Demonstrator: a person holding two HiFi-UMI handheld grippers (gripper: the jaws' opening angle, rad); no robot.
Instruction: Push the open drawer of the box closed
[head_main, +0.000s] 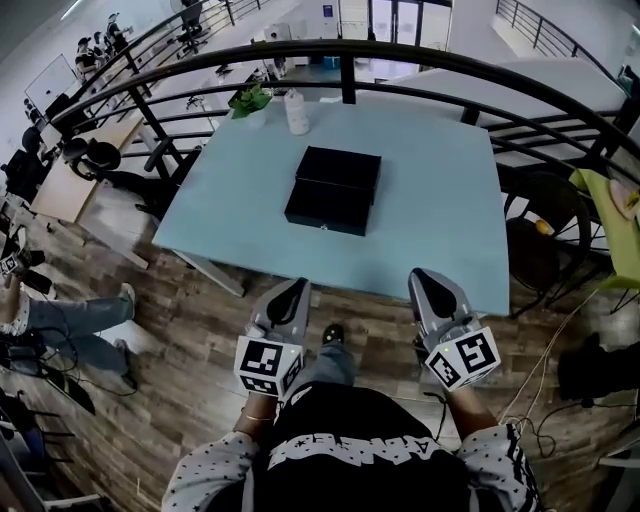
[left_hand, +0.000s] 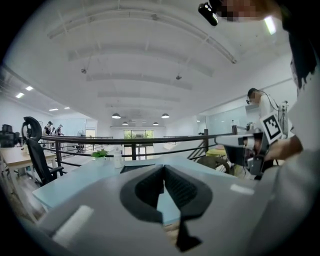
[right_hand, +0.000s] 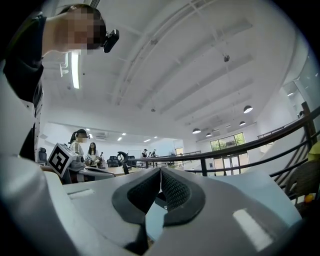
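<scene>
Grippers are hanging short of the table (head_main: 430, 200) in the head view, left gripper (head_main: 297, 287) and right gripper (head_main: 419, 277), while the black box (head_main: 333, 188) is sitting mid-table, its drawer (head_main: 325, 210) facing you. Left gripper view: the jaws are pressing together, empty. Right gripper view: likewise. You are likely at the approach, so the next move is reaching in and pushing squarely on the drawer front.

Blk box (head_main: 340, 167) flat on table (head_main: 440, 220); drawer (head_main: 328, 208) open, near side.

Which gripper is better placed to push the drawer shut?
Left, probably. Both are shut and empty, but the left gripper sits nearly in line with the open drawer of the box; the right gripper is further to the side.
</scene>
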